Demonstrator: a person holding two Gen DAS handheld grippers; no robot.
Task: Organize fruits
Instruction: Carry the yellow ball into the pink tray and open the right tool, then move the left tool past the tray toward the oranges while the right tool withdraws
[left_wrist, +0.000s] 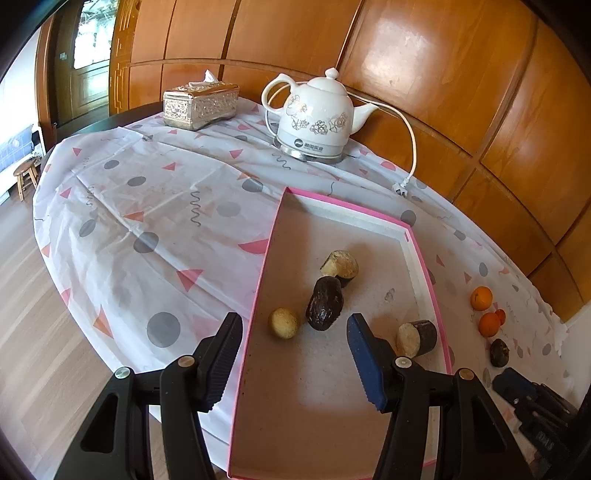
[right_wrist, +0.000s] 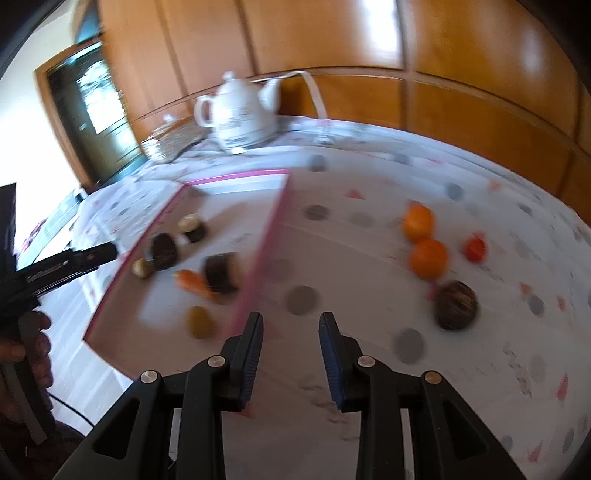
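A pink-rimmed shallow box (left_wrist: 263, 266) lies on the patterned tablecloth; it also shows in the right wrist view (right_wrist: 275, 218). In it lie a dark wrinkled fruit (left_wrist: 325, 303), a small tan round fruit (left_wrist: 283, 323) and two brown cut pieces (left_wrist: 340, 264) (left_wrist: 416, 336). The right wrist view also shows a carrot (right_wrist: 192, 282) and a yellowish fruit (right_wrist: 199, 321) in the box. Two oranges (right_wrist: 417, 221) (right_wrist: 428, 257), a small red fruit (right_wrist: 474, 249) and a dark round fruit (right_wrist: 456, 304) lie on the cloth right of the box. My left gripper (left_wrist: 295, 325) is open and empty over the box's near left. My right gripper (right_wrist: 291, 325) is open and empty, just right of the box wall.
A white ceramic kettle (left_wrist: 317, 118) with its cord and plug (left_wrist: 400, 188) stands at the back. A silver tissue box (left_wrist: 199, 105) stands to its left. Wooden wall panels run behind the table. The table edge drops to a wooden floor on the left.
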